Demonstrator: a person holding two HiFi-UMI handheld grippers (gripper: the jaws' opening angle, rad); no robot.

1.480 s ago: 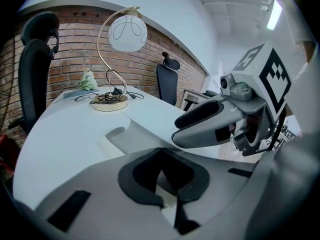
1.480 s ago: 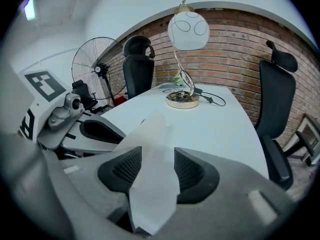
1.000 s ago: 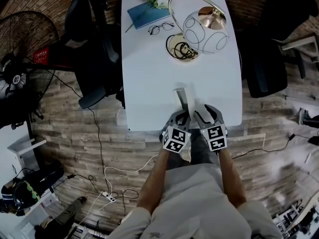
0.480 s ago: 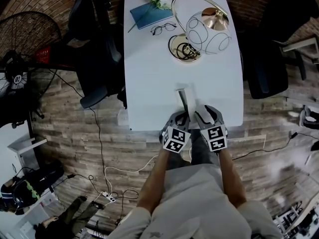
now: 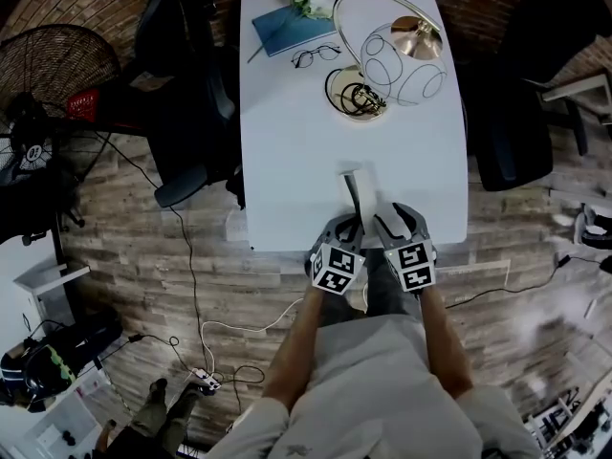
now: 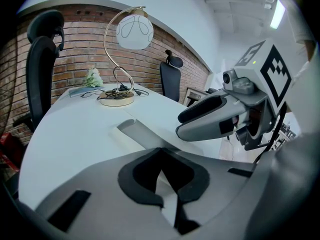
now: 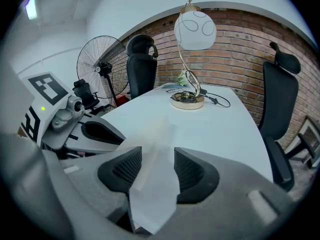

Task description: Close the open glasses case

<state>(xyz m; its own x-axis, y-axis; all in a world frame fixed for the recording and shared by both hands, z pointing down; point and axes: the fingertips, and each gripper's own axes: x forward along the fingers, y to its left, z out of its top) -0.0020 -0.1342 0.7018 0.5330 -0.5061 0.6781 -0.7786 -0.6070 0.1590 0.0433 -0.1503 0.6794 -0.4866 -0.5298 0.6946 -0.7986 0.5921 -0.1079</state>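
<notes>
A white glasses case (image 5: 356,187) is lying open near the table's (image 5: 287,142) front edge. The left gripper (image 5: 352,224) and right gripper (image 5: 387,221) are sitting side by side, fingers reaching its near end. A lamp (image 5: 402,55), spectacles (image 5: 315,57) and a blue notebook (image 5: 287,29) are resting at the far end.

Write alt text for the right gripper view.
The right gripper has the white glasses case between its jaws, at the near edge of a white table. The left gripper sits close at the left. Beyond stand a globe lamp, a fan, black chairs and a brick wall.
</notes>
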